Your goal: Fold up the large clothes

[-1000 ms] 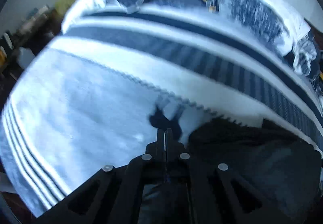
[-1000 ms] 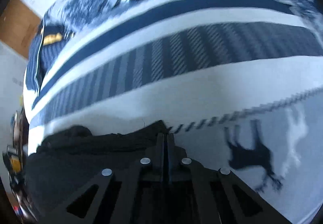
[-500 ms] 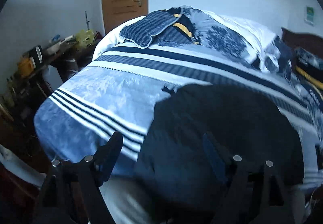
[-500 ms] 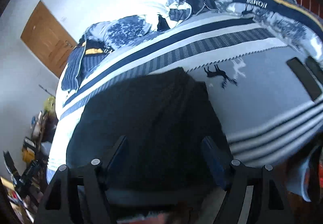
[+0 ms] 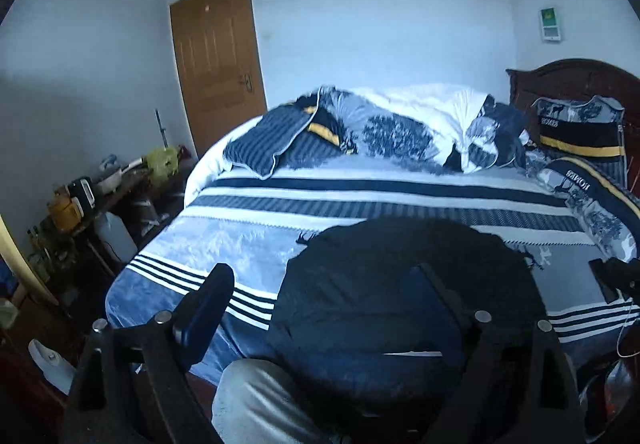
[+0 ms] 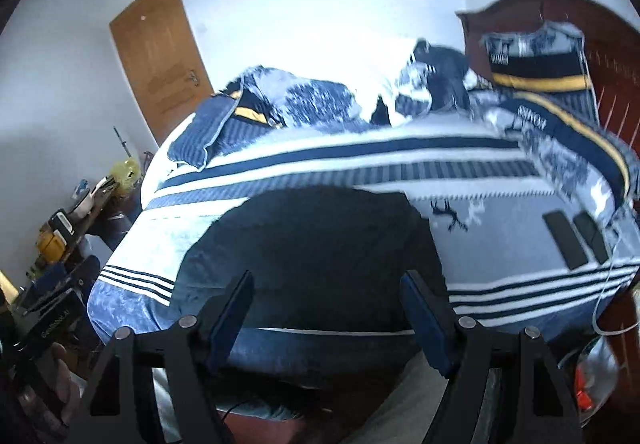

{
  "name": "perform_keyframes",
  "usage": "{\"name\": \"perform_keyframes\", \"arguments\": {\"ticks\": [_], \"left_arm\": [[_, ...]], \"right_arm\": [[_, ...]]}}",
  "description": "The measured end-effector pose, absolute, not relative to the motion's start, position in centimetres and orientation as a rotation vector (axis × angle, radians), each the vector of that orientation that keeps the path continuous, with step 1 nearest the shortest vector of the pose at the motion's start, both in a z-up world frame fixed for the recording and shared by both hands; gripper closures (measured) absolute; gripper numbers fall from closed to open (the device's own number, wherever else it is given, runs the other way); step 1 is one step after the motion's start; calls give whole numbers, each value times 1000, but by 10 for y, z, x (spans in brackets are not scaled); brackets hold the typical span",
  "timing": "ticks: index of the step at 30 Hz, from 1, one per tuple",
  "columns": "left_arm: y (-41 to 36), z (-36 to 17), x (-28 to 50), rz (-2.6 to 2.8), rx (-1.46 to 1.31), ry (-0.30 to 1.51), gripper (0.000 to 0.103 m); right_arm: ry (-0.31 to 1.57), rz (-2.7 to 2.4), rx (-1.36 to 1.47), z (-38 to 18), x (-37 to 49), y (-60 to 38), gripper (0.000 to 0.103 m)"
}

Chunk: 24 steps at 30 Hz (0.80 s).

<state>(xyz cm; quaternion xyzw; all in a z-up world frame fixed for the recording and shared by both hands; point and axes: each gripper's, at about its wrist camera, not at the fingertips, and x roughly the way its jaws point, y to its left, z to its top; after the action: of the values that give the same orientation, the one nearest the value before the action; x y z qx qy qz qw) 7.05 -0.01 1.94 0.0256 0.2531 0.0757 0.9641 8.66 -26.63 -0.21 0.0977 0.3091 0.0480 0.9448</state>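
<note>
A: The dark garment [image 5: 404,284] lies spread on the bed [image 5: 240,252], against the near edge and about midway along it. From the left wrist, the left gripper [image 5: 320,308] hangs above that edge with its fingers [image 5: 208,296] spread wide. They have just been opening, and nothing sits between them.

B: So which step is this?

A: I judge a fold has just been laid down and let go. The next move calls for picking a fresh pair of edges or corners and bringing them across again, if the garment still looks too large.

B: And the right wrist?

A: Same garment [image 6: 316,252], same spot by the near edge of the bed [image 6: 500,252]. The right gripper [image 6: 328,308] has its fingers [image 6: 236,304] well apart too, lately opened, holding nothing and touching nothing. Two dark flat items [image 6: 576,240] lie toward the bed's right edge, clear of the cloth.

B: Anything in the way?

A: A bunched duvet [image 5: 420,124] sits along the far edge, well apart from the garment. A grey-trousered leg [image 5: 260,404] shows below the near edge.
</note>
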Motion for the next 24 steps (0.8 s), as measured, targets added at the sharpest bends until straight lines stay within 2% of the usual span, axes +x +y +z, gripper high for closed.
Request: {"name": "perform_keyframes", "arguments": {"ticks": [6,9,24], "left_arm": [[-4,33,29,153,41,472,12],[-3,33,16,147,34,473,8],[-11,18,18,148,70,536,7]], "right_arm": [[581,88,189,18,47,-258,25],[580,70,198,20,33,-259,25],[627,78,178,12,30,-253,25]]}}
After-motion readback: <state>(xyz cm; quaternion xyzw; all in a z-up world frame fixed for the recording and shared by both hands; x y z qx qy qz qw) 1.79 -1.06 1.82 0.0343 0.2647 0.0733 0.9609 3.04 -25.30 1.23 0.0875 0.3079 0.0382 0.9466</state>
